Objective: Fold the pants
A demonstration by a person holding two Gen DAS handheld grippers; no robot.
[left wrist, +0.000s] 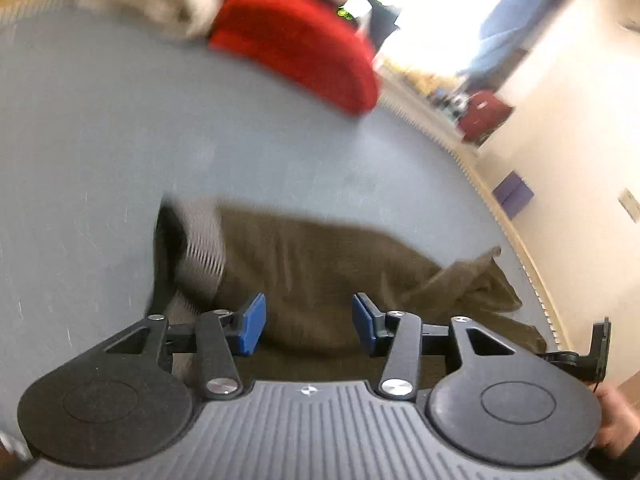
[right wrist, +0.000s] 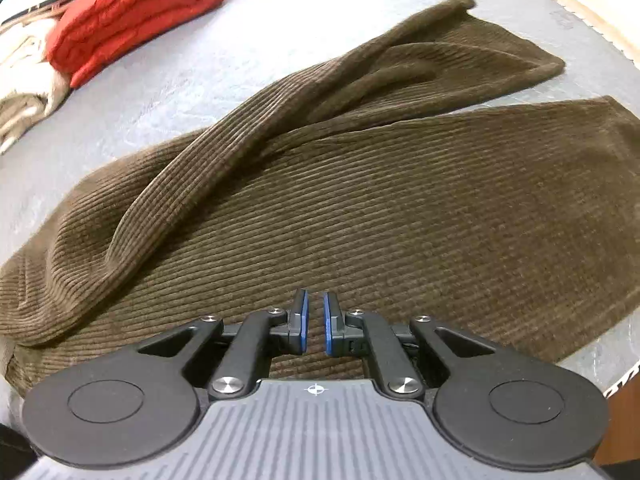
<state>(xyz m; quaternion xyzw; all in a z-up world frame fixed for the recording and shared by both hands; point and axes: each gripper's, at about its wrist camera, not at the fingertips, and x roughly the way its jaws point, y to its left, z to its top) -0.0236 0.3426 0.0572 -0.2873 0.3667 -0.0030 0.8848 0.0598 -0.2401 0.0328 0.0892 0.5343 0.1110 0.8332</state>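
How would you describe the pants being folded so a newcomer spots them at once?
On the grey table, find the long brown corduroy pants spread under the right tool. Unlike the red folded garment and pale clothes at the far edge, they are dark, ribbed and laid out flat.

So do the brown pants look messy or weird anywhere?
Yes. The brown pants lie on the grey surface with one leg twisted and bunched into a long ridge across the other leg, instead of lying flat. Nothing looks torn or spilled.
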